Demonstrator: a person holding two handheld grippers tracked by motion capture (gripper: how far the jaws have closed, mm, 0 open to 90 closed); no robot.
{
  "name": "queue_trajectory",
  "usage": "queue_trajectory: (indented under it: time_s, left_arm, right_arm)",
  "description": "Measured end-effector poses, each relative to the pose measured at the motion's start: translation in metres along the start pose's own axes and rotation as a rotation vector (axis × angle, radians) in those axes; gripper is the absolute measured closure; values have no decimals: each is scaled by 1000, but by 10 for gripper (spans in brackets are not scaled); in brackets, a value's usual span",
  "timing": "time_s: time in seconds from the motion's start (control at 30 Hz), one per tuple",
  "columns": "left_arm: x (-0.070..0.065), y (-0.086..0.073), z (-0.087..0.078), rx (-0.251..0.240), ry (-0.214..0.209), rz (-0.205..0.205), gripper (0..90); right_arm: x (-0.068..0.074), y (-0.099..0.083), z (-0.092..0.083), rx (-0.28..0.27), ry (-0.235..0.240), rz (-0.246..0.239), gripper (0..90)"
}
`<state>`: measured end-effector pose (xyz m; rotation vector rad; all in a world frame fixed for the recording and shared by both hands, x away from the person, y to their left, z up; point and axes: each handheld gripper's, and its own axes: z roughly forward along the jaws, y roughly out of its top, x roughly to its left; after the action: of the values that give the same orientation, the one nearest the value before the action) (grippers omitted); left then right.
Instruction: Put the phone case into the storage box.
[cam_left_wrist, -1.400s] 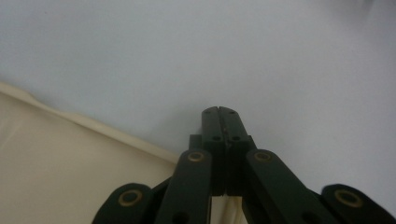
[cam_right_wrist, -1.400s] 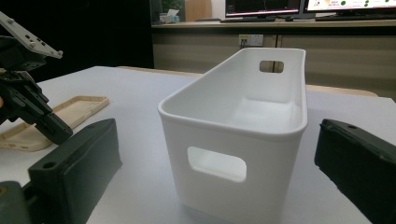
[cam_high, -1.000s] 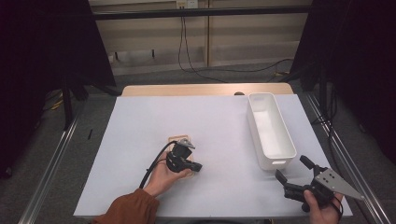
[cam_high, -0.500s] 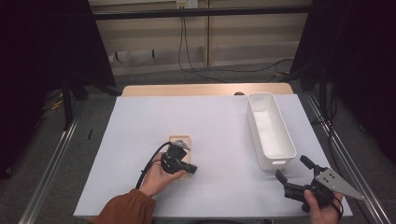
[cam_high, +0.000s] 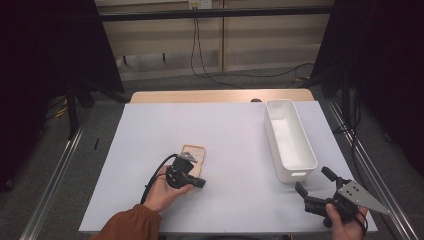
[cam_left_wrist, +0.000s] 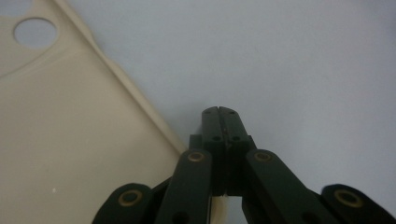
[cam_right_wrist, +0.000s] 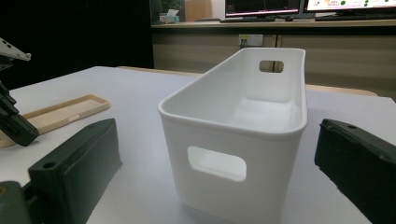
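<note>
My left claw has been sliding a little back toward me over the last second. A moment ago it was sitting over the beige case; now it is clearing most of it, and the case is lying flat and uncovered on the white table sheet, well to the left of the white bin and level with the bin's near half. It is not shifting at all, so I am judging that I am not gripping it yet. I am only lining up at its near edge.

The left claw's jaws are pressing fully together with nothing between them. In the left gripper view their tips are hovering over or resting on the bare sheet just beside the case's raised rim; I cannot tell which. To lift the case toward the bin I am going to have to spread these jaws first, or wedge the closed tips under that rim.

My left hand is lying low near the sheet, forearm coming in from my side, claw pointing across toward the bin.

My right claw is waiting just off the bin's near end, jaws standing wide apart and empty, aiming along the bin's length at its handle cut-out. That hand is keeping quite still.
</note>
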<state>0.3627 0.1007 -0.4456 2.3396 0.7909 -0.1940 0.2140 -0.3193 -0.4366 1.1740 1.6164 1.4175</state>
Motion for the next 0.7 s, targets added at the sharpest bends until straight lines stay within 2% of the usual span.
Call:
queue_trajectory:
  time_s: [0.3,0.37,0.47,0.5,0.57,0.7]
  left_arm:
    - [2,-7,-9,23,19,18,900]
    - [3,-9,-10,15,18,4,900]
    - [2,-11,-11,10,32,28,900]
    - [2,-12,-11,-1,30,14,900]
    - [5,-14,-12,-6,15,11,900]
    - [3,-15,-14,-2,34,39,900]
  right_arm:
    - [1,0,1,1,3,2,0]
    - [1,0,1,2,3,0,0]
    - [1,0,1,4,3,-2,0]
    - [1,0,1,3,2,-1,0]
    - [1,0,1,3,3,-1,0]
    - [1,0,1,3,4,-2,0]
